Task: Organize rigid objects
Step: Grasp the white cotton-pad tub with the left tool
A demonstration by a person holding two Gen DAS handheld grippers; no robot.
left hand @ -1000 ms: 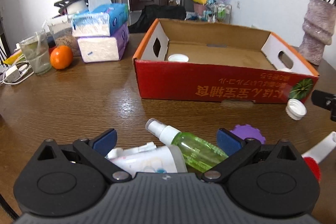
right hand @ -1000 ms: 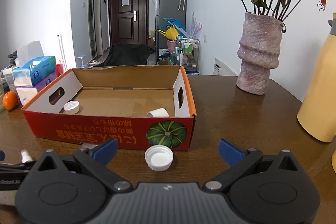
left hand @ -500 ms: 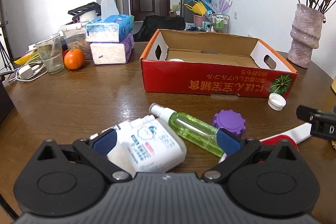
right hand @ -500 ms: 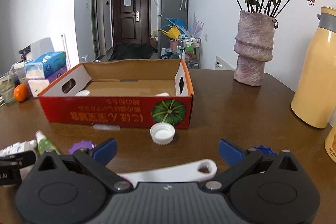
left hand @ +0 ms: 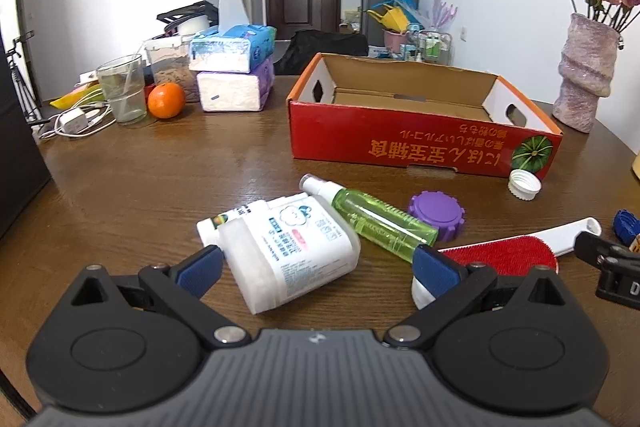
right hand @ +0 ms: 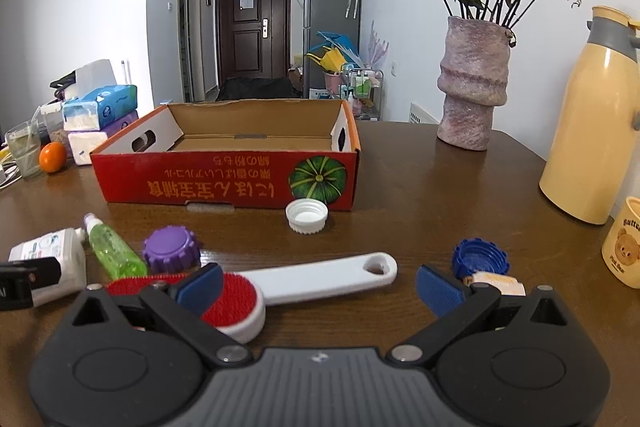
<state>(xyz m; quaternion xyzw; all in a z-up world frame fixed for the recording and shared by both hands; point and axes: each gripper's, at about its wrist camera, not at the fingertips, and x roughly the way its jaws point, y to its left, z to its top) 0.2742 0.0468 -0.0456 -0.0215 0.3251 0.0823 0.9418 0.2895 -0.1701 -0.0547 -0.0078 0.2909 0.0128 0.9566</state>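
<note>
Bottles (left hand: 288, 251) two, caps (right hand: 307, 215) three.

Both cameras sit low over the near edge of the bench (left hand: 168, 163), each looking forward past its own tongs toward the far door. The left wrist view stands further left, near the white bottle (left hand: 288, 247). The right wrist view stands further right, near the lint brush (right hand: 280, 287). Both views share the red box (left hand: 420, 147) (right hand: 224, 183), purple cap (left hand: 436, 215) and vase (right hand: 472, 87).
</note>
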